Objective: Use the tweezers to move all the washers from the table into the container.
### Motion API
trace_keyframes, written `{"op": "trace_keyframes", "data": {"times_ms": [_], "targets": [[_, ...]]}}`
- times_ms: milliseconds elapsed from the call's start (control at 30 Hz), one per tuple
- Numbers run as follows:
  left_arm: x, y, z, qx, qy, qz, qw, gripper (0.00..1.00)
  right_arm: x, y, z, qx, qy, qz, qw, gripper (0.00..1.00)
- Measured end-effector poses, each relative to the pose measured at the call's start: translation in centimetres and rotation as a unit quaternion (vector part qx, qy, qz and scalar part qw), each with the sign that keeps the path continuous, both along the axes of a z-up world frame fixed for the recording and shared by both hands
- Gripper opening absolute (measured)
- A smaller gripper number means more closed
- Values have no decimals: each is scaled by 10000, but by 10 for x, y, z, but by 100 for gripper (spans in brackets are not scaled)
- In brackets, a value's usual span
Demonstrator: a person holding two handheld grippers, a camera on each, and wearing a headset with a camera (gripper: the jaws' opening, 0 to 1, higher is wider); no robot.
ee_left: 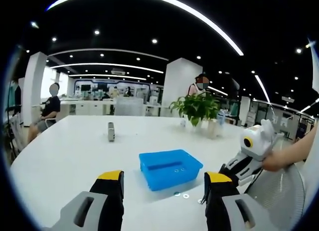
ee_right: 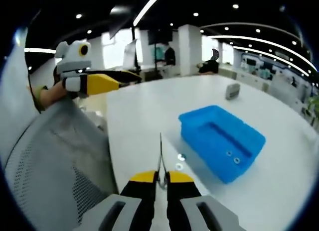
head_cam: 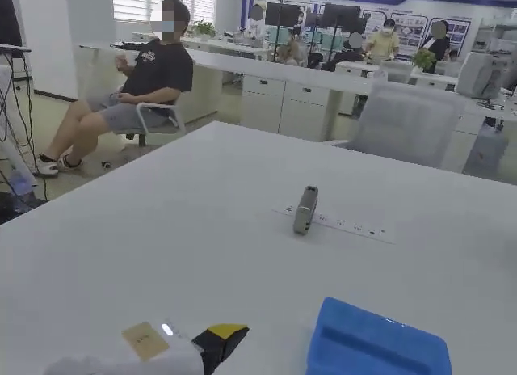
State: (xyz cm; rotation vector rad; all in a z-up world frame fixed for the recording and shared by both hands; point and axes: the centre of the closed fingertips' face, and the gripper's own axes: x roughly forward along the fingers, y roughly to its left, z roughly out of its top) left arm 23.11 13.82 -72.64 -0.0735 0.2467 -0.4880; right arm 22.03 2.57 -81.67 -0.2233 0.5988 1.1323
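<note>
White tabletop (head_cam: 202, 229) stretches across a bright open office, and a person (head_cam: 137, 88) sits far off to the left. The washers (ee_right: 181, 157) are small silvery rings. Two lie loose on the table just beside the blue container (ee_right: 222, 141), and two more rest on its floor. The right gripper (ee_right: 160, 175) has its jaws pinched tight on the tweezers (ee_right: 160, 151), which point forward. The loose washers lie just right of the blades, apart from them. The left gripper (ee_left: 164, 177) has its jaws spread wide and holds nothing. From it, the container lies ahead, with the loose rings near its right corner.
</note>
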Motion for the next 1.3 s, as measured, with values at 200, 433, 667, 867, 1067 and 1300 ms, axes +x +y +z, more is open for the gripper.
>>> {"op": "trace_keyframes", "data": {"times_ms": [200,433,667,867,1067,1300], "targets": [[1,1,2,-147,-18,25,9999,65,1,1,5,297,304,-295,9987,3],[1,2,4,-165,-56,55,9998,65,22,-4,33,1016,469,-1125,9873,3],[0,2,6,-222,-116,48,9997,64,36,-2,54,928,205,-1158,9887,3],[0,2,5,-150,-94,84,9998,64,52,-4,64,903,97,-1296,9874,3],[0,1,5,-130,-98,55,9999,64,71,-5,70,908,16,-1470,9850,3],[0,3,12,-308,-228,114,9992,64,90,1,74,806,-93,-1392,9869,3]]}}
